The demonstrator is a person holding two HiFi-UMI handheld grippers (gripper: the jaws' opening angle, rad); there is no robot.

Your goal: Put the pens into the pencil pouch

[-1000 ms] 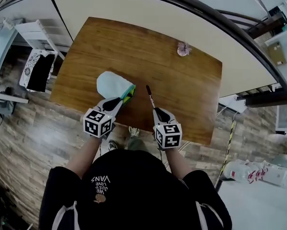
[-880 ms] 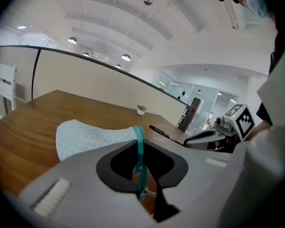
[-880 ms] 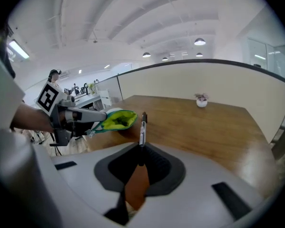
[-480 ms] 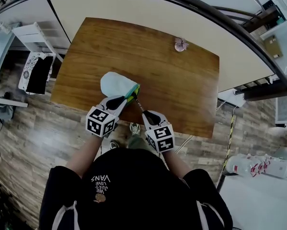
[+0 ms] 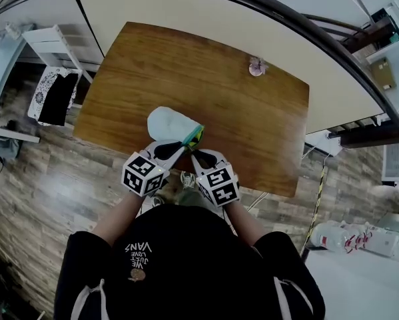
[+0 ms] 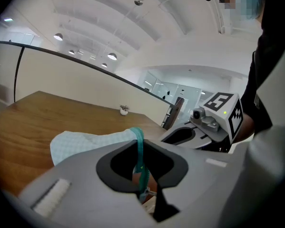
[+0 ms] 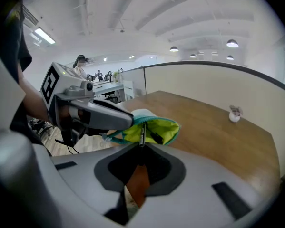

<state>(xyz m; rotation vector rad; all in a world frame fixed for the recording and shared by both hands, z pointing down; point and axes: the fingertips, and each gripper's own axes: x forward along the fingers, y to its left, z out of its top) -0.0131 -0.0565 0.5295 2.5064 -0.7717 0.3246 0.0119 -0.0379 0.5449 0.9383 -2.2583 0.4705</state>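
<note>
The pale blue pencil pouch (image 5: 167,123) lies near the front edge of the wooden table (image 5: 246,112), its mouth facing the person. My left gripper (image 5: 179,147) is shut on the pouch's teal zipper edge (image 6: 139,148) and holds the mouth up. In the right gripper view the mouth gapes and shows a yellow-green lining (image 7: 156,129). My right gripper (image 7: 141,150) is shut on a thin dark pen (image 7: 142,136), whose tip sits at the pouch's opening. The two grippers stand close side by side at the mouth (image 5: 196,138). What lies inside the pouch is mostly hidden.
A small pale ornament (image 5: 256,66) stands at the table's far right side. A curved white partition (image 5: 206,12) runs behind the table. A white shelf unit (image 5: 49,49) stands on the floor to the left. The table's front edge lies just under the grippers.
My right gripper has swung left with the pen, from pointing out over the table to the pouch's mouth. The left gripper and pouch edge have shifted slightly right and up.
</note>
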